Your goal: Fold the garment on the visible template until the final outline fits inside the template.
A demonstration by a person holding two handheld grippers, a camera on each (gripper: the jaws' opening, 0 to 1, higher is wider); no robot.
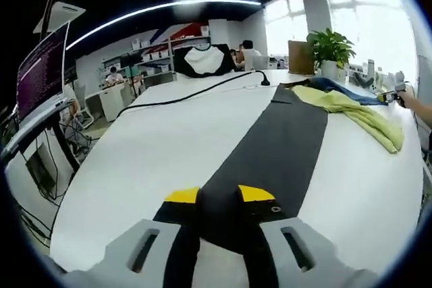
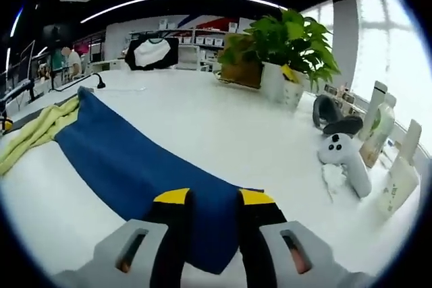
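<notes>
Black-jawed left hand-held gripper (image 1: 219, 197) pinches dark strip (image 1: 277, 146).

potted plant (image 2: 287, 45) being seen at table's far edge | white controller (image 2: 345, 156) being seen lying beside bottles (image 2: 378, 126) | black cable (image 1: 196, 92) being seen running across white table (image 1: 135, 166) | monitor (image 1: 42, 72) being seen glowing beside it

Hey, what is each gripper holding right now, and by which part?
Left gripper pinches the near end of the dark cloth; right gripper pinches the near edge of the blue cloth.
</notes>
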